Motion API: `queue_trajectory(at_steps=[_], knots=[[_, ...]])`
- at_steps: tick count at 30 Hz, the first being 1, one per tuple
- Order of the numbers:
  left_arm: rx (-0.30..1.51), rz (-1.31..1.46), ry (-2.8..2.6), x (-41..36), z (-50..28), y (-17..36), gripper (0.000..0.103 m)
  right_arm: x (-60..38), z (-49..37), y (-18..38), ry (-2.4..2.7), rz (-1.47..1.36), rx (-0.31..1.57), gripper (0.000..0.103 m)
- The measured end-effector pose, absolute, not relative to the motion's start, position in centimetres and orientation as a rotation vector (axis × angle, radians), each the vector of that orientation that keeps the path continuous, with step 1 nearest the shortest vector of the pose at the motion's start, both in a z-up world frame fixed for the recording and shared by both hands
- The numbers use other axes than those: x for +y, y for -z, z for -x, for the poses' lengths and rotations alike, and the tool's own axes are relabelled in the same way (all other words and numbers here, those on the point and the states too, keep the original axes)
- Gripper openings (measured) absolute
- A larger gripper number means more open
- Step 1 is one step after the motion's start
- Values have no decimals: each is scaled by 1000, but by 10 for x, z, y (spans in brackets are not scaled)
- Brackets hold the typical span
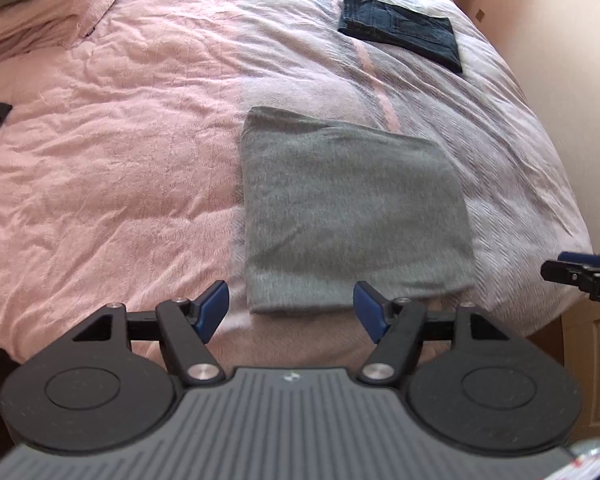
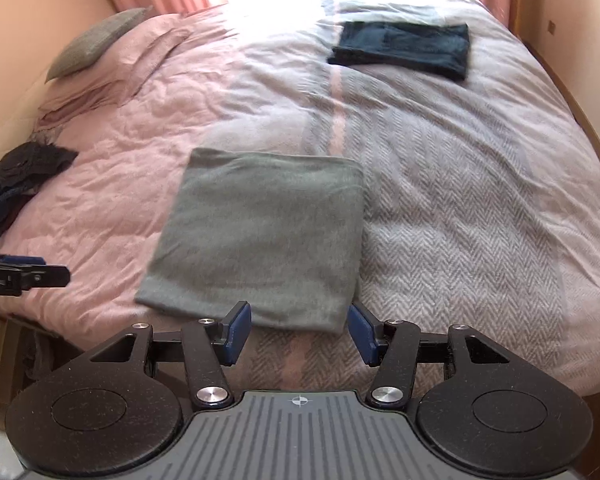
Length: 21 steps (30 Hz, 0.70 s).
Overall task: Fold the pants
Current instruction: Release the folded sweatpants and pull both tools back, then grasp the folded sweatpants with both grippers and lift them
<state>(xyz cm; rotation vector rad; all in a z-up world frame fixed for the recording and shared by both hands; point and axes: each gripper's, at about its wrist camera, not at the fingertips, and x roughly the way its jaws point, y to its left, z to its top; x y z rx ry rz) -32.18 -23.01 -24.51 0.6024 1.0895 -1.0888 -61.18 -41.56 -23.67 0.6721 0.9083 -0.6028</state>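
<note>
On bed: grey pants folded square. Left hand-held gripper, right hand-held gripper: wide open, empty. Next, probably: grip near edge.

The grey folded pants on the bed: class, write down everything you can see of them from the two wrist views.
The grey folded pants lie flat as a squarish packet of soft, knit-looking grey cloth, with no waistband, pockets or seams showing. The edges are fairly even; a slight ridge runs across near the far edge. They rest near the front edge of the bed, straddling the pink duvet and the herringbone throw. Neither gripper touches them; both sets of jaws stand open at the near edge.
</note>
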Motion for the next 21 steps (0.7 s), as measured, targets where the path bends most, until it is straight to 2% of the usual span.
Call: queue_trajectory(at_steps=[6, 13, 21], knots=[[1122, -533, 1142, -264, 272, 312, 65, -475, 604, 308, 575, -861, 833, 52], [1241, -461, 1261, -305, 232, 388, 65, -524, 585, 376, 571, -987, 785, 61], [1424, -274, 1382, -331, 196, 439, 67, -565, 578, 430, 394, -1220, 693, 71]])
